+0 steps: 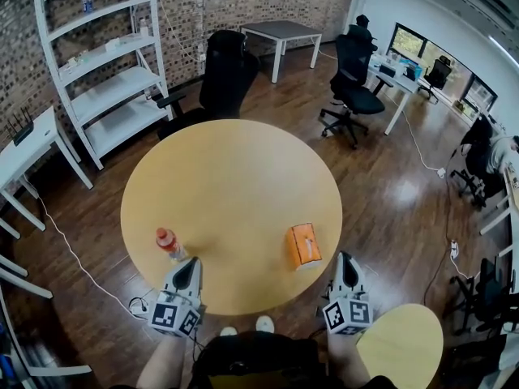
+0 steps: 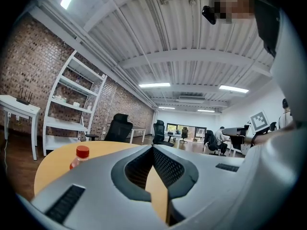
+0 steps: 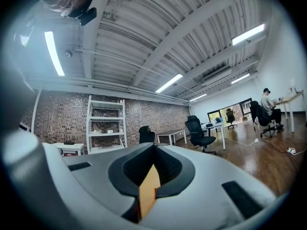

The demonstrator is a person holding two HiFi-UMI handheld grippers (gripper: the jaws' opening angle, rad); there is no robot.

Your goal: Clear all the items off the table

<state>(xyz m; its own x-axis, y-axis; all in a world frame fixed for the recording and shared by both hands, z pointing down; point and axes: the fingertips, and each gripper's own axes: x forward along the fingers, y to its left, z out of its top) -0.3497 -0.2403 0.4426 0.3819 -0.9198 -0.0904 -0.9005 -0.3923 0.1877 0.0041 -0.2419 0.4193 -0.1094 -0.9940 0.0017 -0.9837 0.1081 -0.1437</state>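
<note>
In the head view, the left gripper [image 1: 191, 260] is hovering at the near left rim of the round table [image 1: 231, 177]. Its jaws are pressed together with nothing between them. The right gripper [image 1: 347, 256] is doing the same at the near right rim, closed and empty. The frame's lower edge is cutting off the person's forearms, and the left gripper's body is covering part of the table rim.

The bottle [image 1: 168, 242] with a red cap is standing near the left gripper's tip, on the near left part of the table. In the left gripper view the left gripper [image 2: 152, 147] is hiding most of the bottle [image 2: 80, 156], leaving only the cap and shoulder showing. The orange pack [image 1: 304, 245] is lying on the near right part of the table, well apart from the bottle and just beside the right gripper. In the right gripper view the right gripper [image 3: 154, 146] is filling the lower frame, and only a sliver of tabletop is showing through the notch behind the closed tips. Whether the pack is showing there is hard to tell.

The bottle's label and the pack's print are too small to read. The marker cube [image 1: 174, 314] behind the left gripper is showing black-and-white squares and no words.
</note>
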